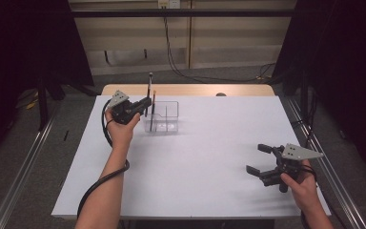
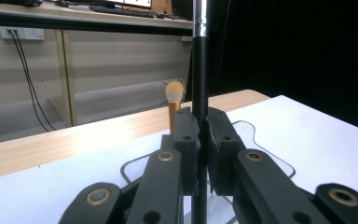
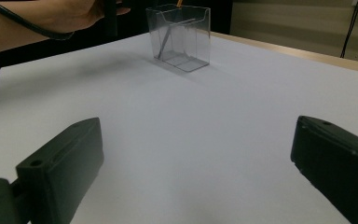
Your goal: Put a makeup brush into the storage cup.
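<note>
From the high view, the left gripper (image 1: 145, 104) was up at about ten o'clock on the white table (image 1: 209, 162). Its jaws were shut tight on a thin black brush (image 1: 149, 93) that stood straight up. The brush stood at the left end of a clear box (image 1: 162, 117), and its lower end looked to go down into the box. A second brush with a gold handle (image 1: 153, 107) stood in the box just beside the black one. The right gripper (image 1: 259, 159) rested near the table edge at about four o'clock, well apart from the box. Its jaws were wide open and held nothing.

From the left gripper view, the two black jaws pressed on the black brush (image 2: 200, 107) from both sides (the stick had a shiny silver part near its top). The gold brush (image 2: 174, 105) with its soft pale tip stood at about eleven o'clock from the jaws, just behind them. The rim of the clear box (image 2: 261, 144) curved around below.

From the right gripper view, the two jaws stood far apart over the bare white table (image 3: 205, 140). The clear box (image 3: 182, 37) was at about twelve o'clock, far off. A hand (image 3: 81, 14) was at about eleven o'clock, just left of the box.
</note>
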Tool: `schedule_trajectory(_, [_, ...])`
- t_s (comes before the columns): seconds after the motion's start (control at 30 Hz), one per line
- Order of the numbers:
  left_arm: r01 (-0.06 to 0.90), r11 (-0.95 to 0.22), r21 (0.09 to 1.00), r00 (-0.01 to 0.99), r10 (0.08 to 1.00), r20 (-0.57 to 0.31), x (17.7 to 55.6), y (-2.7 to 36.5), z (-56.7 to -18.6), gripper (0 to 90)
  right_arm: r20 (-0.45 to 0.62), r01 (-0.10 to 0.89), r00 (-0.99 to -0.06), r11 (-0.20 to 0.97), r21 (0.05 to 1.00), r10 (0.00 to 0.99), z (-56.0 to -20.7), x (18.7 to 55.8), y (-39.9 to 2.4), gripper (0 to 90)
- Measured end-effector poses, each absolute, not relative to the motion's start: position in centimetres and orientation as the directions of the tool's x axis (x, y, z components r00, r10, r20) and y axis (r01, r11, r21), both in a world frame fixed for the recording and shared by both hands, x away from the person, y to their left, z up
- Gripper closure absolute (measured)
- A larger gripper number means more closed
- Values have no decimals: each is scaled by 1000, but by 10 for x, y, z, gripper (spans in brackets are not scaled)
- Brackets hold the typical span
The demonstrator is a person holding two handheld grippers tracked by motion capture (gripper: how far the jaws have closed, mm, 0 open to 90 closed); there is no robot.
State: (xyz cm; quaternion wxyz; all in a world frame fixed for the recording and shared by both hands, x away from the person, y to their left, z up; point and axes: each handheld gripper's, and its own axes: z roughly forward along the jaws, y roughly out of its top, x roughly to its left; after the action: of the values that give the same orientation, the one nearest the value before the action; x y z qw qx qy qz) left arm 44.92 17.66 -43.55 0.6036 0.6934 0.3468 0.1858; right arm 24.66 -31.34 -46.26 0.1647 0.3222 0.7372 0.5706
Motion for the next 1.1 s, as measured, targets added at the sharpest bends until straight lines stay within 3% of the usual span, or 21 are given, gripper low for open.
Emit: schedule_trajectory(1.1, [270,-41,962,695,700,-165,441,184,-439,836,125,287,-743,144,947,658,-463,247,-310,20])
